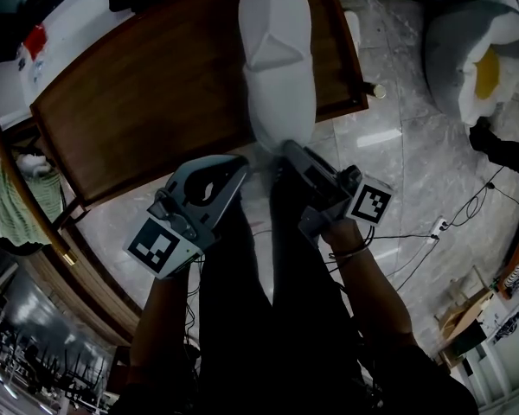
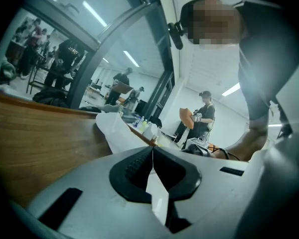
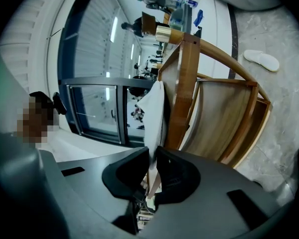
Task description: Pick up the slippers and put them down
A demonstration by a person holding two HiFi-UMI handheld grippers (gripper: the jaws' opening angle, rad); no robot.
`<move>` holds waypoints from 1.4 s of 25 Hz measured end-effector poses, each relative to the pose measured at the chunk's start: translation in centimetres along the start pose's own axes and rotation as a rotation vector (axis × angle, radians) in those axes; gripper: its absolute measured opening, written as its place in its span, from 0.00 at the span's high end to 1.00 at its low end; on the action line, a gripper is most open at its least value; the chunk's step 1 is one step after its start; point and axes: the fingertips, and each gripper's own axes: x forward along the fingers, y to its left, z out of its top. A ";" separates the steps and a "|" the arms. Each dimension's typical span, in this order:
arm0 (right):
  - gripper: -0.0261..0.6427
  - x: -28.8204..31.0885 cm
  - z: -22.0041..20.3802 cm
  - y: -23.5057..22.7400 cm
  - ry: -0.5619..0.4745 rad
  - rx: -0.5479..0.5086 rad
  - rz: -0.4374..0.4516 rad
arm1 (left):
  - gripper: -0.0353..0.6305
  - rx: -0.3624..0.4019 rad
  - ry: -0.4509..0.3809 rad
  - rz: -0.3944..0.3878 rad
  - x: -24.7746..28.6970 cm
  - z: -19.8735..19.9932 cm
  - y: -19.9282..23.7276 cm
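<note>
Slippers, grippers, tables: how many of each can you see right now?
Slippers: 2 (table slipper, floor slipper)
Grippers: 2 (left gripper, right gripper)
Tables: 1 (table)
Total: 5

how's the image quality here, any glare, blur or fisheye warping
Head view: dim and vignetted, with glare on the grey marble floor; the white fabric slipper reads bright and sharp. Left gripper view: strong fisheye bending, the near left claw soft. Right gripper view: dark corners, bowed brown wooden table, right claw blurred.
</note>
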 end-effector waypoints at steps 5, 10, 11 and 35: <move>0.87 0.2 0.5 2.6 -0.030 -0.045 0.032 | 0.93 0.009 -0.017 0.014 -0.8 1.8 -0.2; 0.87 1.0 1.8 7.6 -0.035 -0.106 0.078 | 0.93 0.037 -0.049 0.026 -1.9 6.1 -0.5; 0.88 1.5 2.5 8.9 -0.036 -0.129 0.103 | 0.93 0.056 -0.069 0.031 -1.9 7.4 -0.2; 0.88 2.0 10.9 44.1 -0.132 -0.766 0.376 | 0.93 0.377 -0.297 0.101 -9.8 36.5 -9.8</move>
